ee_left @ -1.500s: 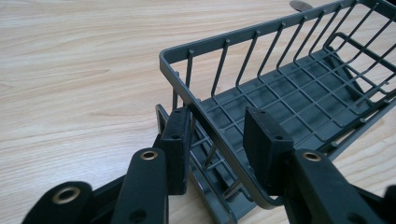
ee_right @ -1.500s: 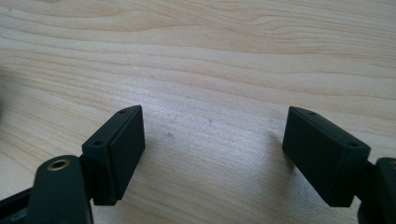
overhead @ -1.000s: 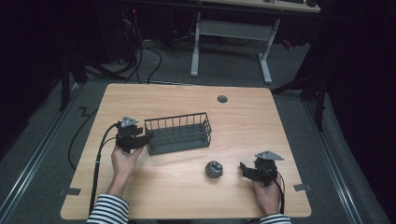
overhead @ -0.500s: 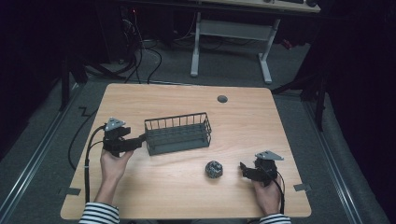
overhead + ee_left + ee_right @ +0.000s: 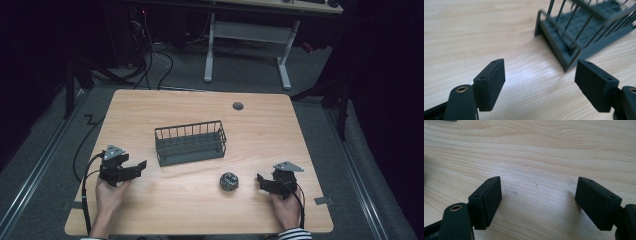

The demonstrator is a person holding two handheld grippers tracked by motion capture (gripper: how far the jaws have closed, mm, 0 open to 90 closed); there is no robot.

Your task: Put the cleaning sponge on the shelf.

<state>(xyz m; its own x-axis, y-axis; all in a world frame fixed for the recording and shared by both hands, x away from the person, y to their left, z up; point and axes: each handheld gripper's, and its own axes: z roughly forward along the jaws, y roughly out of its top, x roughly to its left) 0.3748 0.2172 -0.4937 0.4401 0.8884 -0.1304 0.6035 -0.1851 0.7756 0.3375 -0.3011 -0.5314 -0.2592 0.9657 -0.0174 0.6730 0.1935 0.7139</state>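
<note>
High view: a light wooden table [image 5: 200,210] carries a dark grey wire basket with an open top [image 5: 190,143] just left of centre. A small dark crumpled ball [image 5: 229,181] lies at about 5 o'clock from the basket, near it but apart. A small round dark grommet [image 5: 238,106] sits toward the far edge, at about 1 o'clock from the basket. The left gripper [image 5: 135,169], held in the person's left hand [image 5: 109,192], lies at 8 o'clock from the basket, its jaws spread and pointing toward the basket's near left corner — not touching it. The right gripper [image 5: 260,181], held in the right hand [image 5: 286,204], rests at 3 o'clock from the ball, jaws parted, close to the ball but clear of it.

Left gripper view: both black jaws stand wide apart with bare wood between them; the basket's corner [image 5: 574,37] lies ahead at 1 o'clock.

Right gripper view: jaws wide apart — nothing held, wood grain between them.
</note>
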